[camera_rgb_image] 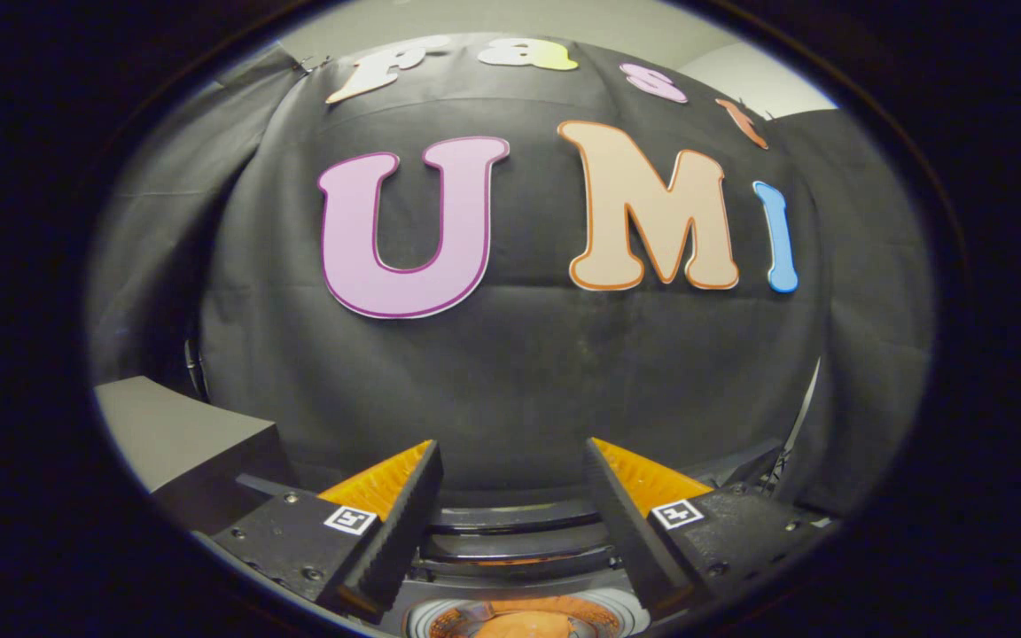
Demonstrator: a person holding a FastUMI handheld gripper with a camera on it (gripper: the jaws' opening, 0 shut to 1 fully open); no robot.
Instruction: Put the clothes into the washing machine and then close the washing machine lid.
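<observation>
My gripper [510, 446] is open, with nothing between its two black fingers with orange backs. Low down between the fingers I see the round pale rim of the washing machine's opening [426, 616]. Something orange [519, 625] lies inside it, too cut off to tell what it is. Just beyond the opening, dark curved bands [519, 536] run across between the fingers. They look like part of the machine's top or its lid, and I cannot tell which. The fingers are held above the machine and point toward the booth's black cloth wall [510, 372].
A grey block with a flat top [178, 430] stands to the left of the left finger, against the cloth wall. A thin pale pole or cable [807, 399] runs down the wall beyond the right finger.
</observation>
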